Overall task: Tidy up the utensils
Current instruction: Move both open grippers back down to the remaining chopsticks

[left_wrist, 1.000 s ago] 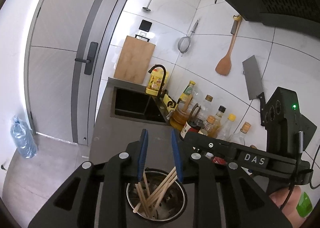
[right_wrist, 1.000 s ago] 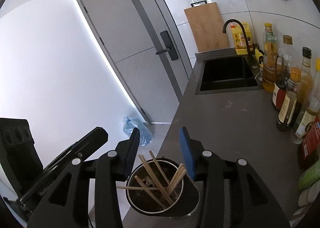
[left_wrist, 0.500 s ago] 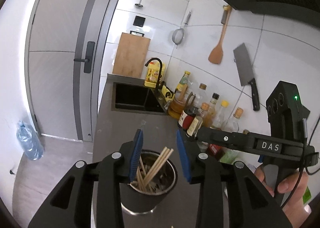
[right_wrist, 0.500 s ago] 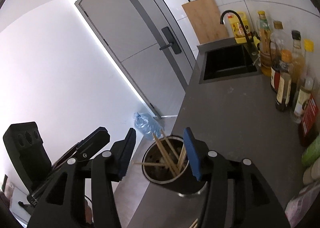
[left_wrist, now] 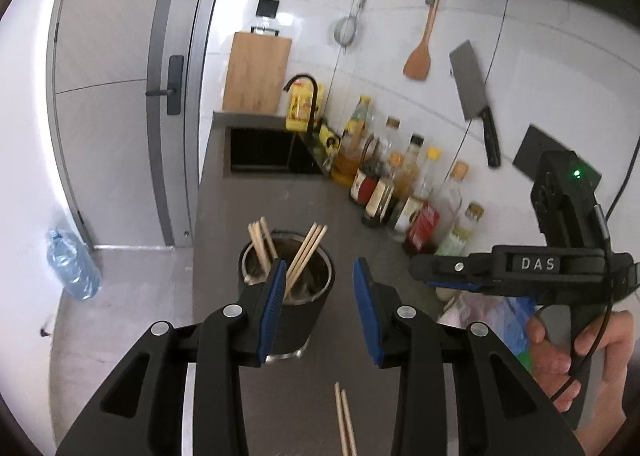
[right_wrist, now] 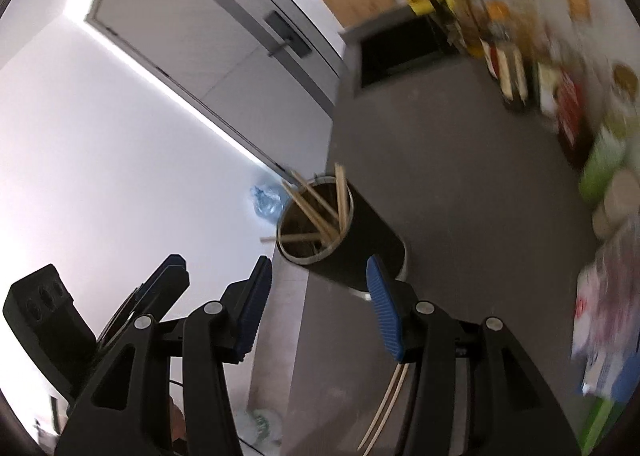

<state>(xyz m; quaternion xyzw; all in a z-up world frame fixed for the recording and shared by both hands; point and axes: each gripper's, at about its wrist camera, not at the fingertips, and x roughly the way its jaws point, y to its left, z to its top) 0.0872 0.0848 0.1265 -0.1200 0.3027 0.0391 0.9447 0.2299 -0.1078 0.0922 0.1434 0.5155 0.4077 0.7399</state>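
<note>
A dark metal utensil cup point(left_wrist: 298, 312) holding several wooden chopsticks point(left_wrist: 306, 252) stands on the grey counter near its left edge; it also shows in the right wrist view point(right_wrist: 360, 248). My left gripper point(left_wrist: 318, 288) is open and empty, just in front of the cup. My right gripper point(right_wrist: 316, 296) is open and empty, close to the cup; it shows from the side in the left wrist view point(left_wrist: 452, 276). Two loose chopsticks point(left_wrist: 344, 424) lie on the counter below my left gripper, also seen in the right wrist view point(right_wrist: 384, 412).
A row of sauce bottles point(left_wrist: 400, 184) lines the tiled wall on the right, with packets point(right_wrist: 608, 320) nearer. A black sink point(left_wrist: 268, 152) with tap sits at the far end. A cleaver point(left_wrist: 474, 96), spatula and strainer hang on the wall. The counter's left edge drops to the floor.
Both grippers have pulled back and up from the cup, which now stands farther ahead. The left jaws have opened wider. Two loose chopsticks have come into view on the counter.
</note>
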